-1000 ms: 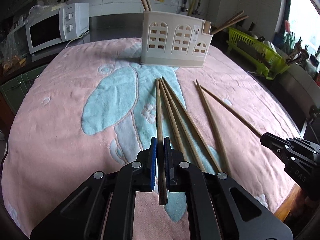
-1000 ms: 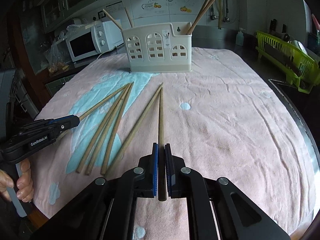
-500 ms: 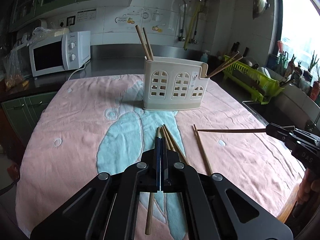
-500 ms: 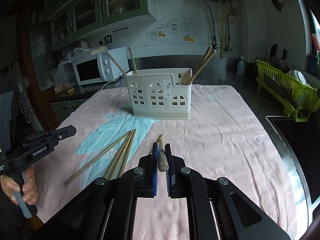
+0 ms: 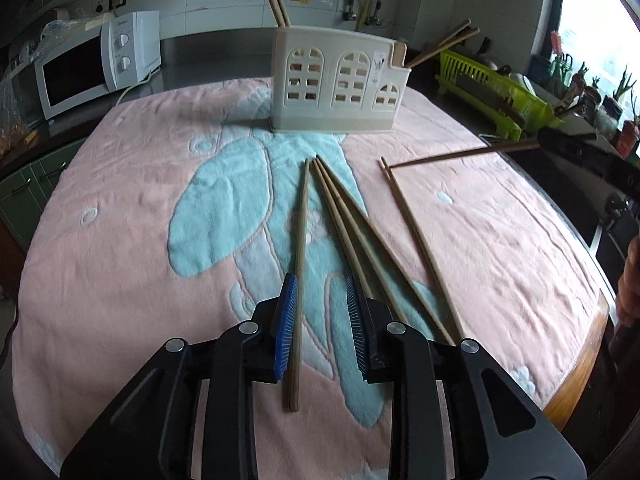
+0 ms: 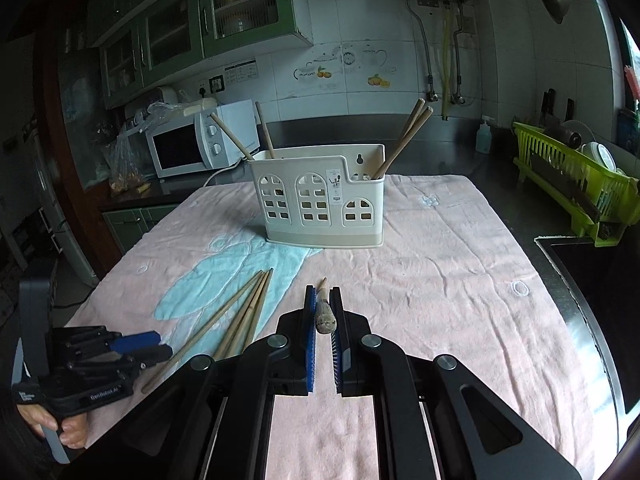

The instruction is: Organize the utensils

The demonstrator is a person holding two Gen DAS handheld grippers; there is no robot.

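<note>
Left gripper jaws just opened, wooden chopstick loose between them on the pink towel; right gripper clamps another chopstick, which may pivot and miss the cream plastic holder.

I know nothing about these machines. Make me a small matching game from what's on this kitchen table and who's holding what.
Things:
1. left gripper
2. right gripper
3. utensil holder
4. dish rack

States:
A. lime green, off at the side
B. shut on a chopstick
C. cream, upright on the pink towel
D. open, jaws just opening, a loose chopstick between them

Pairs: 1-D, 2-B, 3-C, 4-A
</note>
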